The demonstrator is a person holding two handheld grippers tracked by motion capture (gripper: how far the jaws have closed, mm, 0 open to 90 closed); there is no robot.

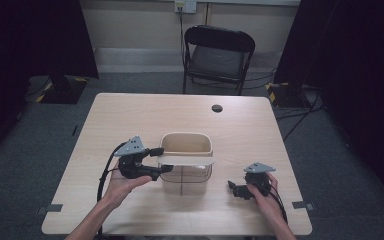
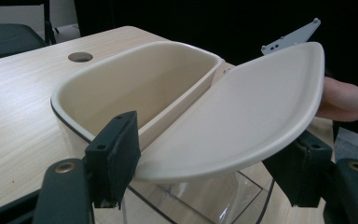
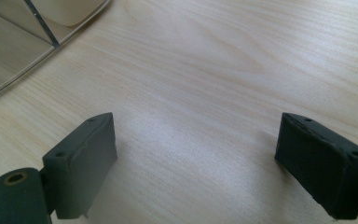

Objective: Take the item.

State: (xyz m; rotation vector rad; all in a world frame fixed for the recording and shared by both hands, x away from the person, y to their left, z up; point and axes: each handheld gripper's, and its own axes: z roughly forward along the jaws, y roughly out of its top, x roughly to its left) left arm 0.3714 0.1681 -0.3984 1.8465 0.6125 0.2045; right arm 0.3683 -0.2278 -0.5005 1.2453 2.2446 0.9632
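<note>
The bin (image 1: 186, 162), cream-rimmed with clear lower walls, stands at the middle of the worktop (image 1: 130, 110). Its cream lid (image 2: 242, 116) lies tilted over the bin's near half, leaving the far half uncovered. The left gripper (image 1: 161, 159) is at the bin's left side, its jaws apart with the lid's edge between them; whether the pads press on it I cannot tell. The right gripper (image 1: 236, 189) rests on the worktop right of the bin, jaws wide open around bare wood.
</note>
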